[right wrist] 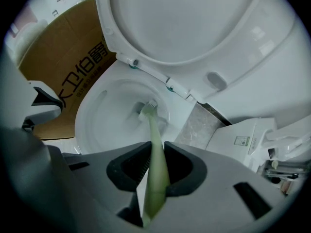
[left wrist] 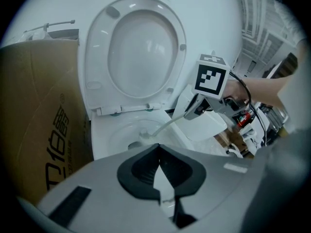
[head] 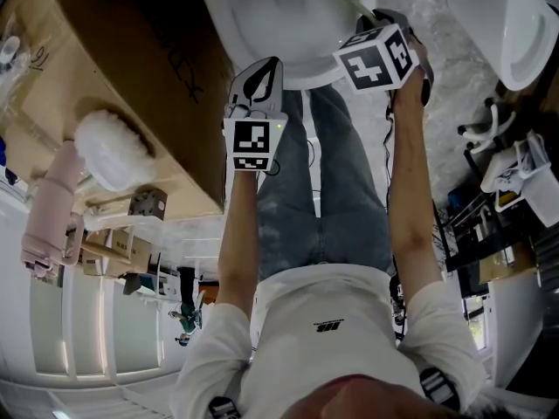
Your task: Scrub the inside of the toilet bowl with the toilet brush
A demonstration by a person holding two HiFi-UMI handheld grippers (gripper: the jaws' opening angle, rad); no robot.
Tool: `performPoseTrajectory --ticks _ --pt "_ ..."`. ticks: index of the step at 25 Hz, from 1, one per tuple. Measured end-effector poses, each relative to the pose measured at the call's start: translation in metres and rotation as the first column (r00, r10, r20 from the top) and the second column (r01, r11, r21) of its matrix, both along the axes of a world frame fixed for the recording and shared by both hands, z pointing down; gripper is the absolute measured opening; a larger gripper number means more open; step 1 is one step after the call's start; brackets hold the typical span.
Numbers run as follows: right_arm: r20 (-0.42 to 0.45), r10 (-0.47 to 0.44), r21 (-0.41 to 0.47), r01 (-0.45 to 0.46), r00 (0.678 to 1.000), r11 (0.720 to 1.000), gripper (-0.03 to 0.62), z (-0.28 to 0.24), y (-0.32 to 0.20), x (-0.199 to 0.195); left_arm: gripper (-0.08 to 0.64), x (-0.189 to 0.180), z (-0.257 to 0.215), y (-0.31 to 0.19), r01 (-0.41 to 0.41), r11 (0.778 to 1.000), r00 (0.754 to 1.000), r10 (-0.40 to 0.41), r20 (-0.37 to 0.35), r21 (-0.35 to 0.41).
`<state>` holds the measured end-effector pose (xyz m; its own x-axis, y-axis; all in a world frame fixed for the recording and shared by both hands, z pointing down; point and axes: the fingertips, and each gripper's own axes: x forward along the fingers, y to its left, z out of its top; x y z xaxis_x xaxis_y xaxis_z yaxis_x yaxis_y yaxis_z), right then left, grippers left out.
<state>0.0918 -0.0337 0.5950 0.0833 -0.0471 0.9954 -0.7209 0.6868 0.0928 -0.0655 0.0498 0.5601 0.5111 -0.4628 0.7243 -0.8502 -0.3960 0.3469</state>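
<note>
A white toilet bowl (right wrist: 112, 115) stands with its seat and lid (right wrist: 194, 28) raised. My right gripper (right wrist: 154, 154) is shut on the pale green handle of the toilet brush (right wrist: 151, 130); the brush head (right wrist: 148, 108) is down in the bowl near the drain. In the head view the right gripper (head: 371, 16) is over the bowl rim (head: 262, 33). My left gripper (head: 262, 70) hangs just in front of the bowl, its jaws together with nothing between them. The left gripper view shows the bowl (left wrist: 121, 135), the brush (left wrist: 163, 127) and the right gripper's marker cube (left wrist: 211, 81).
A large cardboard box (head: 105, 68) stands close against the toilet's left side. Another white toilet fixture (right wrist: 243, 140) sits on the stone floor to the right, with a further one (head: 524, 33) beyond. The person's legs (head: 341, 190) are right before the bowl.
</note>
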Motion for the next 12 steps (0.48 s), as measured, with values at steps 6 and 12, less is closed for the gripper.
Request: performPoseTrajectory --ticks 6,12 --pt "-0.021 -0.048 0.016 0.049 0.999 0.999 0.074 -0.003 -0.01 -0.014 0.01 -0.004 0.001 0.002 0.007 1.0 1.0 -0.007 -0.003 -0.004" --pt "-0.021 -0.105 0.026 0.106 0.994 0.994 0.074 -0.003 -0.01 -0.032 0.009 -0.006 0.001 0.002 0.012 1.0 1.0 -0.012 -0.004 -0.005"
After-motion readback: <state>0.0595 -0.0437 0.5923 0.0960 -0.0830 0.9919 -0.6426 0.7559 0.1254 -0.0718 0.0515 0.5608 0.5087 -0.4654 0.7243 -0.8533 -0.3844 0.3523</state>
